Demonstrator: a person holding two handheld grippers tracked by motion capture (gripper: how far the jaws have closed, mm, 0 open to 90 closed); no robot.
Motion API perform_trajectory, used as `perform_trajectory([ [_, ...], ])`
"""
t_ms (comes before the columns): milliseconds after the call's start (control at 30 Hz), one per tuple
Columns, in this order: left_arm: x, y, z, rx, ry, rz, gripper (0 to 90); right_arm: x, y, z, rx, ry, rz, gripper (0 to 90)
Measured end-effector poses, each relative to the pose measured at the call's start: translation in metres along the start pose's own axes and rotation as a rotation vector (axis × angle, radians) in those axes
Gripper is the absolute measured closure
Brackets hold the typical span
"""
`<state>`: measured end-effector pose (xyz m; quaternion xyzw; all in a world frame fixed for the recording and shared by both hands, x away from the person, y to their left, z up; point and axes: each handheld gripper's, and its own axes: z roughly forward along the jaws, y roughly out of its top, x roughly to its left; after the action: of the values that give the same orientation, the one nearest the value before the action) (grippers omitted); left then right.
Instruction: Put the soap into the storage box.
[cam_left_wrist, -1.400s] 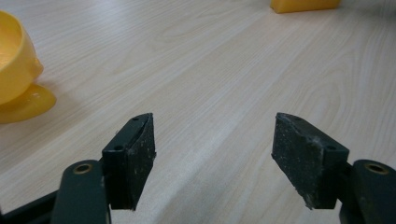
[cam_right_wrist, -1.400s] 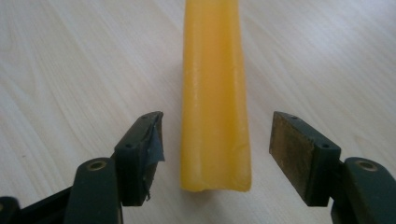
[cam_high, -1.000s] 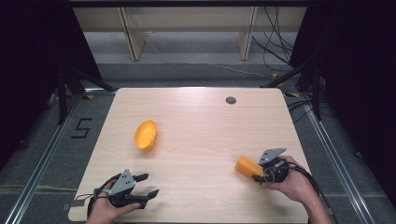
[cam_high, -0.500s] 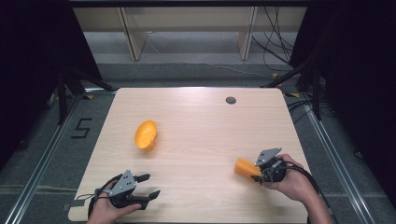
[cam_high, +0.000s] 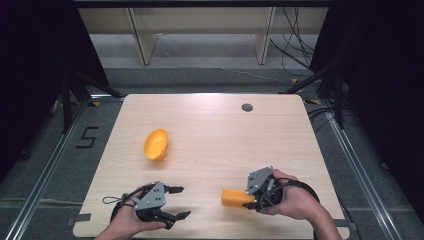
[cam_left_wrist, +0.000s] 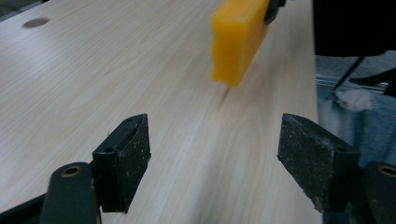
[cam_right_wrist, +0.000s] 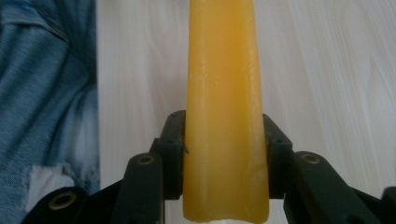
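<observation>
Between the right hand-held gripper's (cam_high: 248, 198) closed jaws sits a yellow-orange rectangular foam block (cam_high: 236, 198), pinched only at one end just over the tabletop (cam_high: 220, 130), so it could pivot loose, while the left hand-held gripper (cam_high: 179, 202) gapes empty.

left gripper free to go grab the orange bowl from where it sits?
Probably yes. The left gripper is open with nothing between its fingers, and bare table lies between it and the orange bowl. The right gripper, shut on the yellow block, sits off to the side.
</observation>
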<state>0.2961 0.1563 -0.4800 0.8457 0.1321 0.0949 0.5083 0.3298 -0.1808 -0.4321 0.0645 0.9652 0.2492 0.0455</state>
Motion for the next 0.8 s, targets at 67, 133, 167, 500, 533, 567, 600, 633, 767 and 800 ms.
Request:
perform_trajectory([
  [67, -0.003, 0.006, 0.007, -0.004, -0.045, 0.029, 24.0, 0.004, 0.015, 0.004, -0.013, 0.026, -0.044, 61.6],
  [133, -0.004, 0.012, 0.014, 0.005, -0.066, 0.065, 25.0, 0.005, 0.019, 0.006, -0.016, 0.029, -0.055, 61.6],
  [167, -0.005, 0.014, 0.018, -0.007, -0.074, 0.062, 25.0, 0.005, 0.022, 0.007, -0.016, 0.033, -0.063, 61.6],
  [500, -0.001, 0.030, 0.048, 0.002, -0.137, 0.107, 34.8, 0.010, 0.037, 0.014, -0.043, 0.063, -0.094, 61.6],
  [533, -0.001, 0.030, 0.049, -0.002, -0.153, 0.101, 36.2, 0.010, 0.037, 0.015, -0.047, 0.061, -0.102, 61.6],
  [567, 0.000, 0.031, 0.049, 0.001, -0.158, 0.105, 38.1, 0.010, 0.037, 0.015, -0.050, 0.064, -0.104, 61.7],
  [600, 0.000, 0.031, 0.050, 0.002, -0.167, 0.103, 40.0, 0.010, 0.037, 0.015, -0.051, 0.070, -0.109, 61.7],
  [633, 0.000, 0.031, 0.050, 0.009, -0.174, 0.102, 41.6, 0.011, 0.037, 0.015, -0.050, 0.074, -0.109, 61.6],
  [767, 0.002, 0.032, 0.050, -0.002, -0.191, 0.096, 45.3, 0.012, 0.038, 0.016, -0.053, 0.074, -0.123, 61.6],
  [800, 0.003, 0.032, 0.050, 0.000, -0.194, 0.098, 45.9, 0.012, 0.038, 0.016, -0.056, 0.076, -0.128, 61.6],
])
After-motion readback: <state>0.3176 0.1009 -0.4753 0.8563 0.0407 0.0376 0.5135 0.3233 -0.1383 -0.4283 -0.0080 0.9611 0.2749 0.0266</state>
